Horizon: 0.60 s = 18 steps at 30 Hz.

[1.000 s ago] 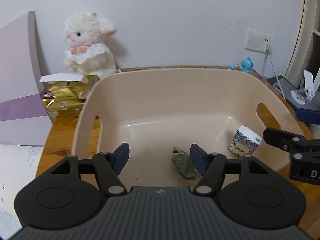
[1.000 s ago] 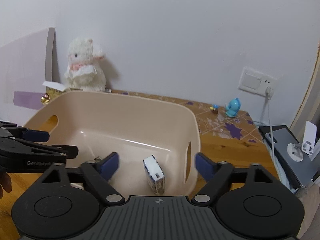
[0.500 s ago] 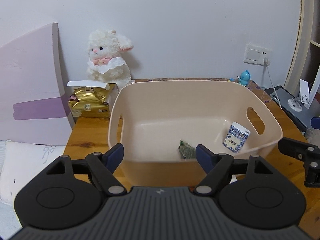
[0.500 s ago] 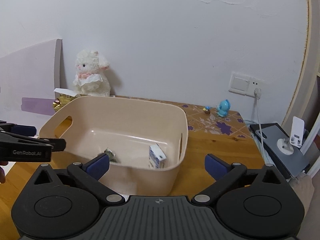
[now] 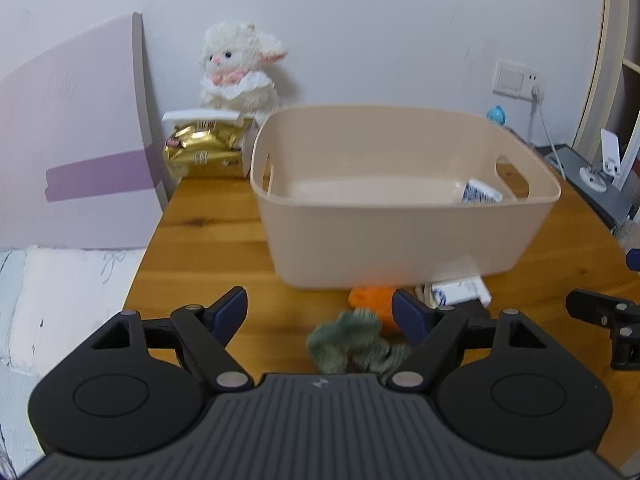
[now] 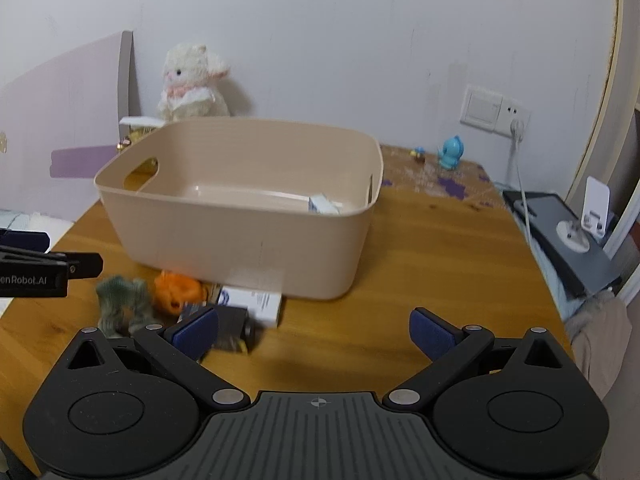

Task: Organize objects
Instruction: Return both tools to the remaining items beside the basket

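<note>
— Left gripper (image 5: 318,312), from its own camera: jaws spread wide and empty, hovering low over the wooden table (image 5: 208,240). Why so low? The green knitted thing (image 5: 352,342) lies right between its fingers, so I judge that is the next pick.

— And the beige bin (image 5: 400,200)?

— Just beyond, mouth up, a small printed box (image 5: 478,192) leaning inside by the right handle slot. An orange thing (image 5: 372,300) and a white carton (image 5: 460,292) wait at its front wall (both blurred).

— Right camera?

— Right gripper (image 6: 314,330) also gapes, holding nothing. A dark small object (image 6: 234,328) sits just beside its left finger; loose items cluster near the bin for a short carry, I suppose.
</note>
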{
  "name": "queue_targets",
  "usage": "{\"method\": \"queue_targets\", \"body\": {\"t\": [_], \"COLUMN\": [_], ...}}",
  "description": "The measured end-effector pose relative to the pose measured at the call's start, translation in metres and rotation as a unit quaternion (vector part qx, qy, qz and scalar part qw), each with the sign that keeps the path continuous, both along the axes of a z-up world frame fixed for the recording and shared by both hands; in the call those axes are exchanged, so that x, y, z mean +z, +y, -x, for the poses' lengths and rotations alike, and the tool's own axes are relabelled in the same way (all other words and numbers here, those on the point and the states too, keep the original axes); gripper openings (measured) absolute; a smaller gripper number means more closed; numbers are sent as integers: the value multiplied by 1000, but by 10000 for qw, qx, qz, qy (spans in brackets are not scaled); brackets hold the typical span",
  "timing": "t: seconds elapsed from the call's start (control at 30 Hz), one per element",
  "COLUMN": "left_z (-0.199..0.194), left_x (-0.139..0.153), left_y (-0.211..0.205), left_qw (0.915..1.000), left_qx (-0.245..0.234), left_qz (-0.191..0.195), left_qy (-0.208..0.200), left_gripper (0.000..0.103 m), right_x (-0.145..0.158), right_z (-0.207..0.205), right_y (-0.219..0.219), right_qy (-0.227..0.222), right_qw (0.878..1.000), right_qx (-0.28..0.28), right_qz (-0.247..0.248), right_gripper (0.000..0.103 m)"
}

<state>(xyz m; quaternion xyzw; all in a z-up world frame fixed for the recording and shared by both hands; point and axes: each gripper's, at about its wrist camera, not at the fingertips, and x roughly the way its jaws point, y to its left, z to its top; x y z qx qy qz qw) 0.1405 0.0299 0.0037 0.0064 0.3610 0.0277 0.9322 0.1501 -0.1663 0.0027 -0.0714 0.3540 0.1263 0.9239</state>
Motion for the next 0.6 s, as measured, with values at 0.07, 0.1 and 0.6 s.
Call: {"method": "queue_targets", "body": {"t": [0.07, 0.1, 0.6], "left_z": [4, 6, 3], "left_x": [-8, -13, -59], "left_y": [0, 0, -4], "left_qw": [9999, 9999, 9976], "left_qx": [-9, -14, -283], "left_qz": [-48, -64, 146], "left_qy": [95, 142, 620], "left_gripper": [81, 81, 81], "right_x": [-6, -8, -67], "right_z": [2, 3, -13], "right_y": [2, 3, 24], "right_qy": [61, 95, 668], "right_qw": [10000, 9999, 9975], "right_qx": [15, 20, 81], "right_qz": [32, 46, 235], "right_gripper": [103, 103, 103]}}
